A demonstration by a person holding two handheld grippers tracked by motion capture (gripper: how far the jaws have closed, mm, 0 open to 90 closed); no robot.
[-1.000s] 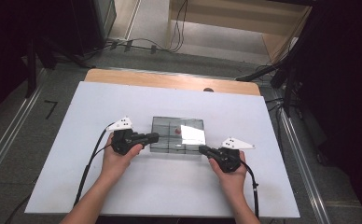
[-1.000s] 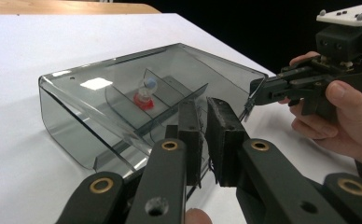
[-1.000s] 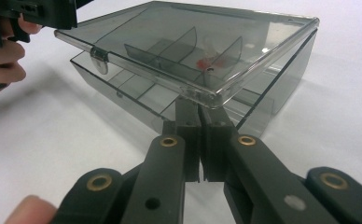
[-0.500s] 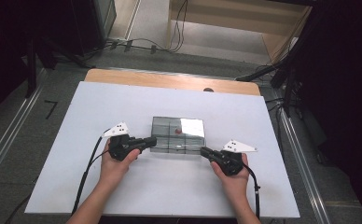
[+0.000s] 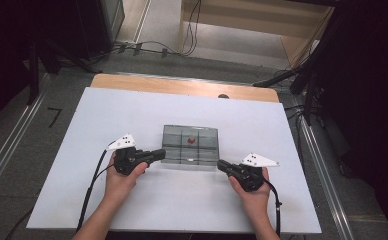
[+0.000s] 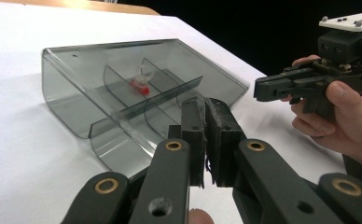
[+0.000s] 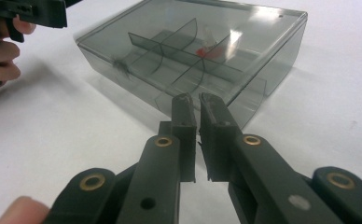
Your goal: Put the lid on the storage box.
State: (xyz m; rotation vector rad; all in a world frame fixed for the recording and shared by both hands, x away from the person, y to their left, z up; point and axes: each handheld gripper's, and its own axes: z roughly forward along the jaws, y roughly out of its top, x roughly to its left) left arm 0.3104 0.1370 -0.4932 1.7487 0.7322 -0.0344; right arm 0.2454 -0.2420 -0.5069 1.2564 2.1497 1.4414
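A smoky transparent box (image 5: 190,146) with inner dividers sits near the middle of the white table (image 5: 107,115), its lid closed. Inside, in a compartment toward the far side, lies a small red and clear object (image 5: 191,140).

The left gripper (image 5: 159,154) lies just beside the box's near left corner, held in the person's left hand (image 5: 121,176). In the left gripper view its 2 fingers (image 6: 194,133) are pressed together with nothing between them, their tips just short of the box's curved front edge; whether they touch it cannot be told.

The right gripper (image 5: 221,164) is near the box's near right corner, held in the right hand (image 5: 252,192). In the right gripper view its 2 fingers (image 7: 184,128) stand almost together, a thin gap between them, empty, and pointing at the box's edge without touching it.
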